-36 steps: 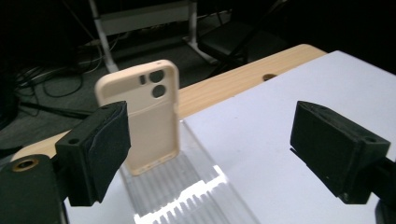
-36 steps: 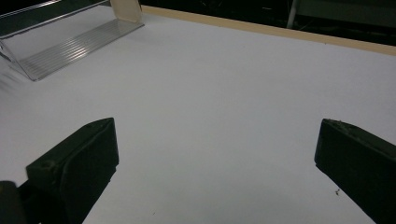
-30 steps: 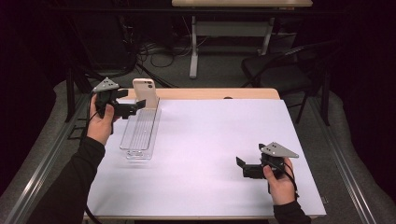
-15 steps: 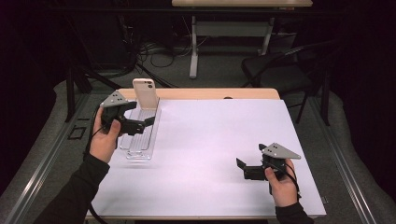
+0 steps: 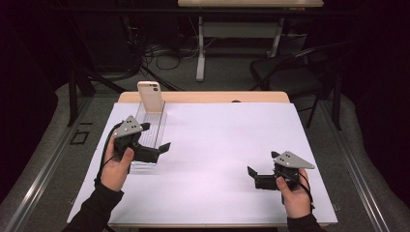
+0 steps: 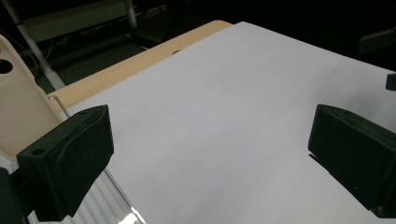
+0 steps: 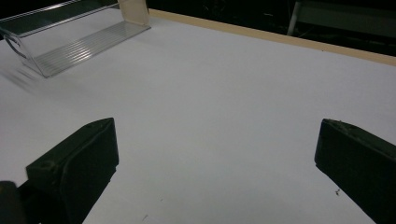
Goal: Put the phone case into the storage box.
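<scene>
Standing upright at the far end of a clear ribbed tray (image 5: 151, 126), near the far left corner of the white table top (image 5: 217, 145): a beige phone (image 5: 150, 96), camera side toward the viewer, leaning in one of the tray's slots. Showing again at the left edge of the left gripper view (image 6: 18, 107), just behind the left-hand jaw, with the tray's clear wall (image 6: 119, 200) running beneath that jaw.

Hovering over the near end of the tray, in the high view: the left gripper (image 5: 162, 149), jaws pointing toward the table's middle. Standing wide apart, having just been opening, with nothing between them but bare white surface in the left gripper view (image 6: 210, 154). Gripping nothing, touching neither phone nor tray wall as far as can be told.

Resting low near the front right of the table, well apart from the tray: the right gripper (image 5: 252, 176), held in the person's right hand (image 5: 295, 198), grey three-cornered plate on top. Jaws spread wide and holding nothing, looking across empty white table in the right gripper view (image 7: 215, 163), with the tray (image 7: 79, 42) and the foot of the phone (image 7: 133, 10) lying far off at upper left.
</scene>
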Action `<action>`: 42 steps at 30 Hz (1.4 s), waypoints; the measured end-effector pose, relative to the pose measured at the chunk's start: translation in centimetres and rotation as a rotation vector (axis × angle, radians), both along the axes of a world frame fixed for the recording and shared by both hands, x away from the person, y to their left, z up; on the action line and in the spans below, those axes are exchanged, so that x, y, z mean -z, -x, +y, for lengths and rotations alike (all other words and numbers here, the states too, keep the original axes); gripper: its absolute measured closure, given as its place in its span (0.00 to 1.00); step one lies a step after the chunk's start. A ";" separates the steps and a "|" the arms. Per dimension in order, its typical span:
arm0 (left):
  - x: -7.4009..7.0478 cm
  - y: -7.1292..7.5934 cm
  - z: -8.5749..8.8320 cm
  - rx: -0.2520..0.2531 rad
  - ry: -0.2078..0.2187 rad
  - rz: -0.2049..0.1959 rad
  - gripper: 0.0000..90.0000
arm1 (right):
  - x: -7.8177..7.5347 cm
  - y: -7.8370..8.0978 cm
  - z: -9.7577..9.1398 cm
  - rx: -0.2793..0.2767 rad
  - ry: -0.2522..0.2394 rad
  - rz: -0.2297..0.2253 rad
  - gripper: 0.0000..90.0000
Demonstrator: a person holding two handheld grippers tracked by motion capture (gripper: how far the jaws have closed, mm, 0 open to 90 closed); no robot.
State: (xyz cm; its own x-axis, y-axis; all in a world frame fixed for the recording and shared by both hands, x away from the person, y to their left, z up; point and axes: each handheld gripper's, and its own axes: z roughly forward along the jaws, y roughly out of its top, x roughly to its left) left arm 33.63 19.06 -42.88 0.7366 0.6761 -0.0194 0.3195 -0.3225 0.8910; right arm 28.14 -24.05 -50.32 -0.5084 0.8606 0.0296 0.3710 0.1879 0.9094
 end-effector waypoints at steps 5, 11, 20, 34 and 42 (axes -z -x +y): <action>1.4 0.7 -0.3 0.015 0.024 0.010 0.01 | 0.2 0.1 0.1 0.000 0.000 0.001 0.00; 3.4 1.6 -0.4 0.023 0.051 0.013 0.01 | 0.9 0.2 0.4 -0.010 0.010 0.007 0.00; 6.1 2.4 -0.4 0.032 0.048 0.002 0.01 | 1.7 0.4 0.7 -0.009 0.016 -0.008 0.00; 7.7 2.5 -0.7 0.065 0.067 0.025 0.01 | 2.5 0.6 0.7 -0.007 0.010 -0.023 0.00; 8.0 2.4 -0.6 0.060 0.080 0.032 0.01 | 2.8 0.6 0.9 -0.015 0.016 -0.006 0.00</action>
State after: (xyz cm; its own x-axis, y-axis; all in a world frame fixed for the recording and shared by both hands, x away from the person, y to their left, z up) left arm 31.22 18.41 -50.86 0.7740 0.6259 -0.0955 0.3303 -0.2704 0.9043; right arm 27.53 -23.19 -53.09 -0.5211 0.8534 0.0134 0.3630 0.2075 0.9084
